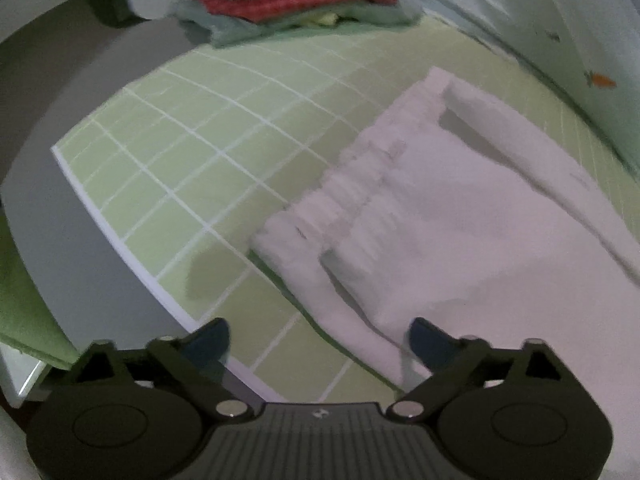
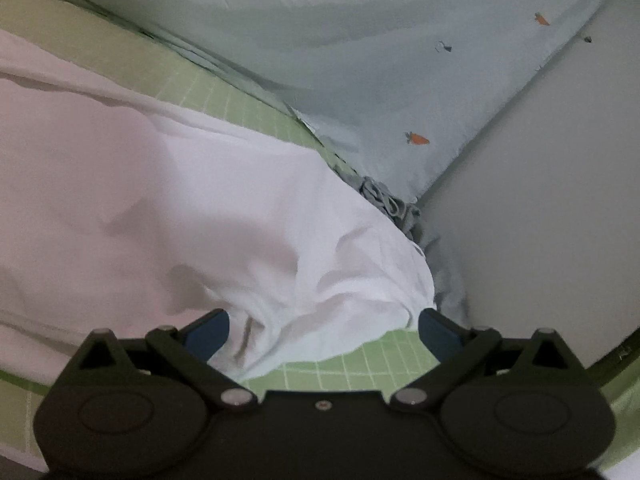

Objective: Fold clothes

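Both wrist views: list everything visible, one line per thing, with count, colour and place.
white garment: one, white with a gathered waistband, spread on the mat
grid mat: one, light green with white lines, under the garment
folded clothes stack: one pile, red, checked and grey-green, at the mat's far end
carrot-print cloth: one, pale blue with orange carrots, along the mat's far edge
grey fabric: one crumpled piece beside the garment
left gripper: black, blue pads, open
right gripper: black, blue pads, open over the garment's edge

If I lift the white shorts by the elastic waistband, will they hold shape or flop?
The white shorts will probably flop: thin cloth, creased and sagging at the hem. The gathered waistband should grip better. Likely light, and may slide on the smooth green mat.
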A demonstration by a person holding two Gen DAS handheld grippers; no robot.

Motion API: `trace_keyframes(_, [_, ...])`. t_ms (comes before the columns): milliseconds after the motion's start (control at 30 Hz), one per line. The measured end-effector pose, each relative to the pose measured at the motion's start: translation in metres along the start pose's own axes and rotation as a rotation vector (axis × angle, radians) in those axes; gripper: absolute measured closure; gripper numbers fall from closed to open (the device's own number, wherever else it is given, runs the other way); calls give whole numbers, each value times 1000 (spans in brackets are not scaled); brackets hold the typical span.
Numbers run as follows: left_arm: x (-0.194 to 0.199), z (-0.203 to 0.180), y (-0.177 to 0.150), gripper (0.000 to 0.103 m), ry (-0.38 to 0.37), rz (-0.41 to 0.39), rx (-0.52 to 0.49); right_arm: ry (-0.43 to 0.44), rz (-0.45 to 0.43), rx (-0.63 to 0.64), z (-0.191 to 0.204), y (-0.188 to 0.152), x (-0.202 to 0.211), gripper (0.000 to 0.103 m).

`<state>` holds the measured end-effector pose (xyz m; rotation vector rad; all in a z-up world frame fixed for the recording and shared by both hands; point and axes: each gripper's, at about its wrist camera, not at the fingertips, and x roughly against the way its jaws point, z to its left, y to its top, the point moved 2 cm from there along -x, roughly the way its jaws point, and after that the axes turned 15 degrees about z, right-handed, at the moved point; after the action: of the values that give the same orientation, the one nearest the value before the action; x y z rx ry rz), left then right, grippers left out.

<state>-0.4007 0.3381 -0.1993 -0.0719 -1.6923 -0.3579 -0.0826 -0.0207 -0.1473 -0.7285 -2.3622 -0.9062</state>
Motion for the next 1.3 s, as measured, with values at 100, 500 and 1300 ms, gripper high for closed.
trace_keyframes(100, [10,4,3,33,-17,-52,28,9,-12,17,4,2,0,1])
trace_keyframes(500, [-1,-18,17,46,-37,-58,-15,13,-45,79,15,2,11,1])
trace_keyframes(1300, [24,9,33,64,95,-134,111,248,132,127,54,42,-37,1])
